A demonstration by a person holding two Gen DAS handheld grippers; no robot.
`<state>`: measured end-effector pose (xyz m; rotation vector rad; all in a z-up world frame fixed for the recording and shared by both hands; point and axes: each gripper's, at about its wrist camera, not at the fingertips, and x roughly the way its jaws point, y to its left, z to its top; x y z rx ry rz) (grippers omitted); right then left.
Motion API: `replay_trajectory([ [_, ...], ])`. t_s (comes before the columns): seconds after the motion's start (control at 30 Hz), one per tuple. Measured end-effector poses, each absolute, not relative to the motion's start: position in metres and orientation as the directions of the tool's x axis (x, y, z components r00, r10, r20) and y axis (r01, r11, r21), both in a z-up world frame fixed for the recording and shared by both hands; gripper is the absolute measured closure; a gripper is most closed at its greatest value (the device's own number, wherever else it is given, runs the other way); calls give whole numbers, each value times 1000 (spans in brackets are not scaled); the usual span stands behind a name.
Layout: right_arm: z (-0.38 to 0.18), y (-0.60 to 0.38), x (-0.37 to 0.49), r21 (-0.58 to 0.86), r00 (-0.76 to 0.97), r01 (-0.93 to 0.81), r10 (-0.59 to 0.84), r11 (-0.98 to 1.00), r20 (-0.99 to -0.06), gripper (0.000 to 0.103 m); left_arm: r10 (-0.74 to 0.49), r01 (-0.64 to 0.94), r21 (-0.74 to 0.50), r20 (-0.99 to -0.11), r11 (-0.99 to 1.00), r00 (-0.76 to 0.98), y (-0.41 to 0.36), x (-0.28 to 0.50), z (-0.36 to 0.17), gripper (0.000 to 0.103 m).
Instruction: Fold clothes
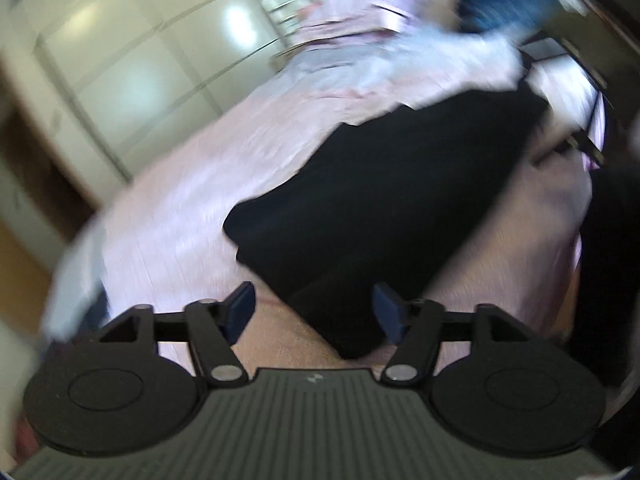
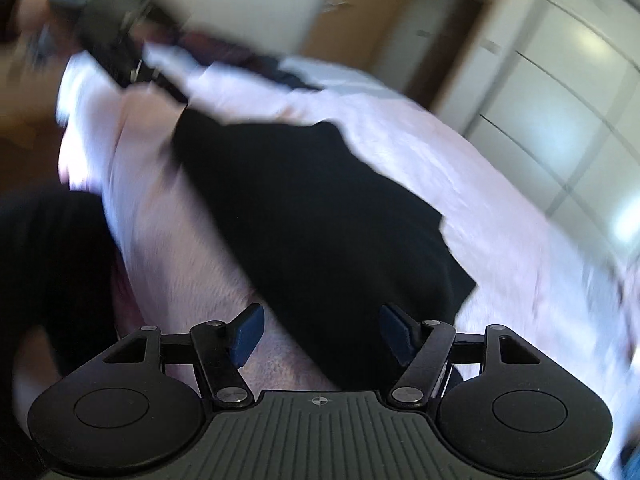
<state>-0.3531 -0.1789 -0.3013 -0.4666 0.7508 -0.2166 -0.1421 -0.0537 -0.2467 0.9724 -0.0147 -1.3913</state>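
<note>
Plainly, both tools gape — the left gripper (image 1: pixel 314 310) and right gripper (image 2: pixel 322 332) hold nothing, each above the near end of the black garment (image 1: pixel 384 208) spread across the pink bedsheet (image 1: pixel 192 216) — both views blurred.

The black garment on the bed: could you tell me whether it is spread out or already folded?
Cannot tell: the black garment lies flat on the pink bedding, but blur hides any fold lines.
</note>
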Motion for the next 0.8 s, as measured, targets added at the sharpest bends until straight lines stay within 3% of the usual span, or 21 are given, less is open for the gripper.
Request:
replay_trajectory([
  [0.17,-338,-178,-322,-663,658,-151,-426,734,-621,36,-831,614,760,-472,-214,295,-64,-174,-292,32],
  [0.2,-343,-180,-316,-677,650,-181,-430,713,-627,39,-833,570,790,-460,-226,308,-68,-178,-300,31],
  [0.23,-339,-186,-313,-666,644,-186,-423,722,-638,62,-836,526,818,-445,-233,320,-72,-181,-307,30],
  [0.37,-310,-200,-312,-632,639,-188,-395,751,-660,70,-847,361,897,-386,-254,365,-90,-189,-327,19],
  [0.43,-299,-202,-318,-624,649,-174,-388,761,-654,71,-845,305,917,-367,-258,388,-100,-188,-335,20],
  [0.47,-295,-203,-321,-620,654,-159,-388,768,-649,71,-840,282,923,-361,-261,404,-104,-187,-340,26],
  [0.57,-291,-205,-330,-576,669,-101,-373,811,-643,71,-806,314,901,-414,-299,422,-113,-179,-340,47],
  [0.7,-286,-193,-336,-549,679,-69,-363,833,-638,64,-774,436,833,-511,-340,374,-114,-166,-320,61],
  [0.77,-280,-183,-332,-542,699,-60,-352,838,-622,49,-759,500,792,-553,-350,345,-117,-158,-305,65],
  [0.8,-275,-177,-333,-546,726,-47,-346,837,-594,37,-755,521,777,-565,-352,333,-120,-154,-297,65],
])
